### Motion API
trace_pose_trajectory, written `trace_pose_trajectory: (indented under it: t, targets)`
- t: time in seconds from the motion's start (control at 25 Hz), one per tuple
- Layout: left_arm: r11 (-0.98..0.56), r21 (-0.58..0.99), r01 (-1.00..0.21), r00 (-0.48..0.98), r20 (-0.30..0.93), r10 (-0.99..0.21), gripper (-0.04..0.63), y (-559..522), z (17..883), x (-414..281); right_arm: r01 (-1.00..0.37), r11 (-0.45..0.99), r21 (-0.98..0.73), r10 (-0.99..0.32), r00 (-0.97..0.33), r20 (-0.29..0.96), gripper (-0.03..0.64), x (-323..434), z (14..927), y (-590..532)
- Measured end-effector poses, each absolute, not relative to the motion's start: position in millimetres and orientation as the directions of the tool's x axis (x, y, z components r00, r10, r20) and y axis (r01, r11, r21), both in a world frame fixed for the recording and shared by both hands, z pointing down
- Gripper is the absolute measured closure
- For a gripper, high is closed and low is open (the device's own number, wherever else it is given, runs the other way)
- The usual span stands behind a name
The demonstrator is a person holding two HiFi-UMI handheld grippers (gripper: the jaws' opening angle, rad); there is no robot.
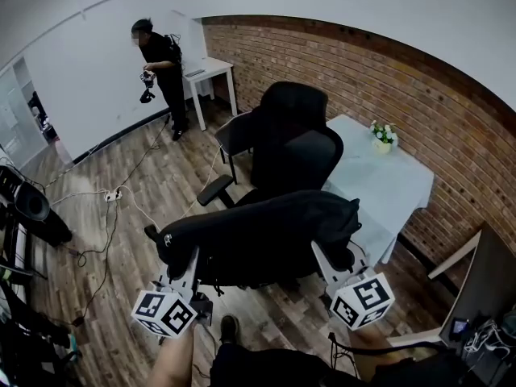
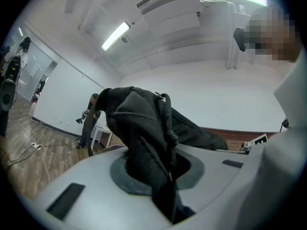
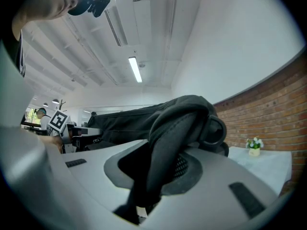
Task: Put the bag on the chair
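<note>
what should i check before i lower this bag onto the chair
1. Left gripper shut on the bag: ok.
2. Right gripper shut on the bag: ok.
3. Bag held roughly level between both: ok.
4. Chair seat free: cannot tell, the bag hides it.
5. Other person well away from the chair: ok.

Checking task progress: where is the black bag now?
Head view, lower centre: the bag is held between the left gripper and right gripper, just short of the office chair.
</note>
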State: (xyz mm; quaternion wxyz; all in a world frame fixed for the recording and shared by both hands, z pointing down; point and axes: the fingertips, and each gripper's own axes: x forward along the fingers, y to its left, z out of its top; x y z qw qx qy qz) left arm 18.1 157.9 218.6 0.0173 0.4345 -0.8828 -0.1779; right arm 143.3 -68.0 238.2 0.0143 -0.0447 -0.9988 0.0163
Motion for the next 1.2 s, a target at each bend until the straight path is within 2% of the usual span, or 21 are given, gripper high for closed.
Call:
trace_pose_trajectory:
  t: [0.56, 1.2]
  targets:
    - [0.443, 0.332, -0.833, -0.504, -0.121, -0.855, 0.531, 144, 221, -100, -0.056, 0.998, -0.001, -0.056, -0.997, 0.044, 0.525, 56, 243, -61]
    - [0.321, 0.346, -0.882, -0.383, -0.127, -0.915, 0.534, 133, 229, -198, -0.195, 0.980, -0.033, -0.193, -0.978, 0.075, 0.525, -16, 250, -51]
